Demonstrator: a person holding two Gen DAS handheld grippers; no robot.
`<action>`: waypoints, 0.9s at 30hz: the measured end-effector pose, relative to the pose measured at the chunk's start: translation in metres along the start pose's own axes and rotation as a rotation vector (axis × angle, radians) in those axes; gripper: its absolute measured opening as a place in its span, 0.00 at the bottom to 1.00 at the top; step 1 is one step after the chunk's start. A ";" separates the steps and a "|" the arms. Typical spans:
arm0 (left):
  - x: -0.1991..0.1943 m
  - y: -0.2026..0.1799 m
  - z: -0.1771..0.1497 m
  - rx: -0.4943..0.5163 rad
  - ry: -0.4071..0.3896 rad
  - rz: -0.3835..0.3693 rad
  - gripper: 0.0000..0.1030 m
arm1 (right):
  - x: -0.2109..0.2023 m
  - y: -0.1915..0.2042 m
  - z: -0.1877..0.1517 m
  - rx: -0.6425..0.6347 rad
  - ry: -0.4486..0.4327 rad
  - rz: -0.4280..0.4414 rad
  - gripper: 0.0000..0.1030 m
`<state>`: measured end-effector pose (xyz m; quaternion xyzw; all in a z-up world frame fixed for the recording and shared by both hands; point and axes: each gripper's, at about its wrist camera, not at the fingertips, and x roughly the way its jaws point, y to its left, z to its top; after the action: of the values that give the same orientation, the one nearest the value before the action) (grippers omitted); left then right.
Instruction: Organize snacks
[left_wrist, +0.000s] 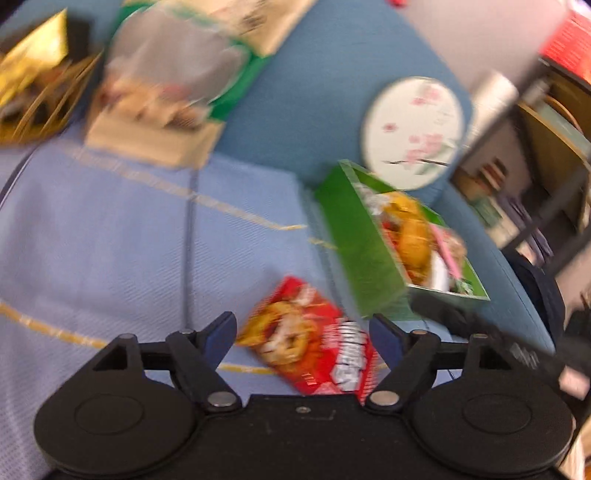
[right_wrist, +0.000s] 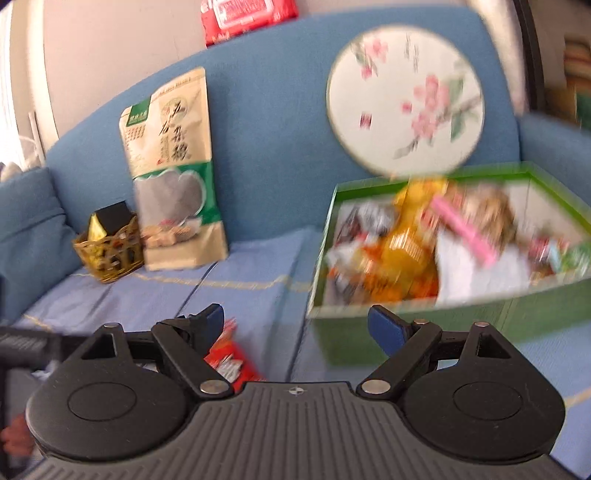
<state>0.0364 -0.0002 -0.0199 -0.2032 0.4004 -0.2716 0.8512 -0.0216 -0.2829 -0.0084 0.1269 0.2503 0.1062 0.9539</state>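
Wide-open left tongs (left_wrist: 303, 332) frame a red packet (left_wrist: 314, 343) lying on the sofa seat (left_wrist: 110, 240), pads clear of it. The right tongs (right_wrist: 295, 325) also gape, empty, before the green box (right_wrist: 406, 325), which sits just right of the packet, already heaped with snacks.

Risks, as I judge them: both views are smeared, so a hurried close may pinch only a corner, and the slick packet may slide on the cloth or snag the box wall.

Writing: the packet's white lettering is unreadable; the far tan pouch (right_wrist: 173, 170) carries large Chinese characters, too blurred to read.
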 end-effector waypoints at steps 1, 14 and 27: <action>0.000 0.006 0.001 -0.034 0.008 0.003 1.00 | 0.002 0.000 -0.004 0.022 0.025 0.022 1.00; 0.006 0.004 -0.004 -0.048 0.058 -0.010 0.73 | 0.027 0.042 -0.025 -0.195 0.226 0.261 1.00; 0.010 0.002 -0.009 -0.023 0.063 0.018 0.67 | 0.041 0.037 -0.027 -0.141 0.248 0.239 0.97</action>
<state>0.0353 -0.0064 -0.0319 -0.2008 0.4318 -0.2656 0.8383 -0.0052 -0.2320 -0.0390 0.0744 0.3411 0.2508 0.9029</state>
